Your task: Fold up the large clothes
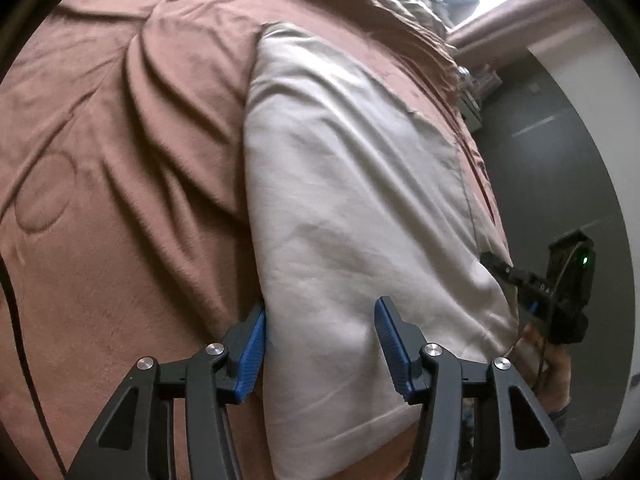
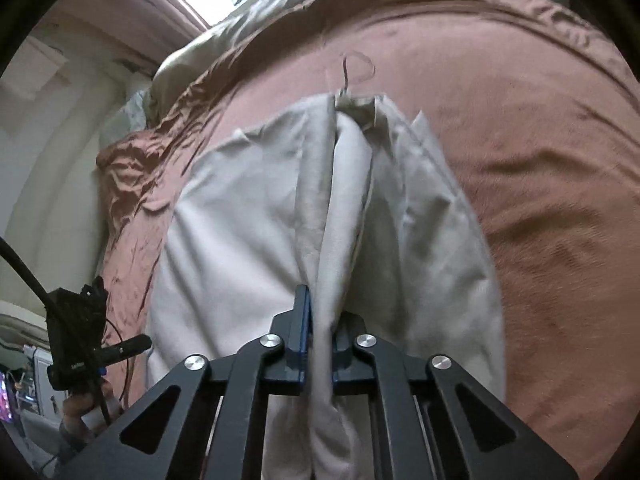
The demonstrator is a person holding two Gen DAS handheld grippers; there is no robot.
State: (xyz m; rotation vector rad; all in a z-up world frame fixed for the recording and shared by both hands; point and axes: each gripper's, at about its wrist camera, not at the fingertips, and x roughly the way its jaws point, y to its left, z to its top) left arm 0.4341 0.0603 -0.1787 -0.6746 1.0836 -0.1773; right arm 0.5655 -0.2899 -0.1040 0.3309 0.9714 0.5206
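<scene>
A: Start at the left. What does the left wrist view give?

B: A brown bedspread [image 1: 120, 160], creased, fills the left half. Right of it lies the garment [image 1: 352, 208], pale beige, flat on the bed, running from near to far. The left gripper [image 1: 320, 344] straddles its near left edge. Its jaws stand apart; the left pad [image 1: 252, 354] touches or nearly touches the cloth's edge and the right pad hovers over the cloth. Nothing is pinched.

A: And further right in that view?

B: The right gripper [image 1: 536, 288], seen from the side at the garment's near right edge, with a green light on its body and part of a hand below it. From here I cannot tell how its jaws stand.

A: Does the right wrist view settle that?

B: Yes. The right gripper's [image 2: 320, 344] jaws are together, clamped on a ridge of the garment [image 2: 248, 220] that rises up the middle of the frame, so the cloth is lifted there. At the far end a small loop or cord shows, too small to name. The left gripper [image 2: 104, 352] sits at the far left of this view.

A: How far along is the folding?

B: Early to middle, I judge. The garment looks already narrowed into a long panel, one corner is gripped, the other not yet. The lengthwise fold, near end to far, seems left to do.
</scene>
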